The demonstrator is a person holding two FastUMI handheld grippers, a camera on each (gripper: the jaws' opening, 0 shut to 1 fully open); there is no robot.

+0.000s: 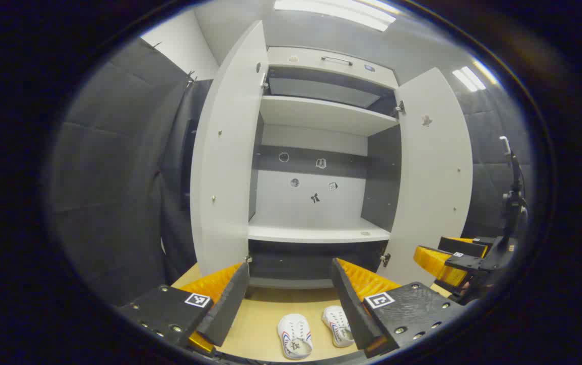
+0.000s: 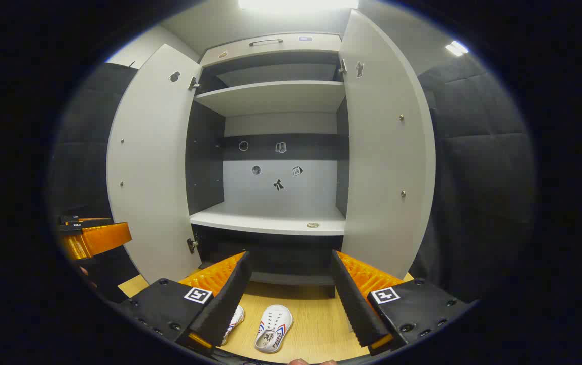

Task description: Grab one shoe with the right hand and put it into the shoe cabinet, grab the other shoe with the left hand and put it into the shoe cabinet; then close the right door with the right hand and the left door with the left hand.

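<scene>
Two white shoes with red and blue stripes lie side by side on the light wooden floor in front of the open shoe cabinet (image 1: 316, 232). In the left gripper view one shoe (image 1: 295, 342) lies between my fingers and the other shoe (image 1: 336, 324) is half hidden by the right finger. My left gripper (image 1: 291, 304) is open above them, holding nothing. In the right gripper view one shoe (image 2: 274, 321) lies in full sight and the second shoe (image 2: 235, 318) peeks out behind the left finger. My right gripper (image 2: 291, 301) is open and empty too.
Both cabinet doors stand wide open: left door (image 1: 227, 167), right door (image 1: 433, 177). The middle shelf (image 2: 270, 220) is bare apart from a small round mark. The other gripper (image 1: 448, 261) hangs at the right of the left gripper view. Dark padded walls (image 2: 478, 177) flank the cabinet.
</scene>
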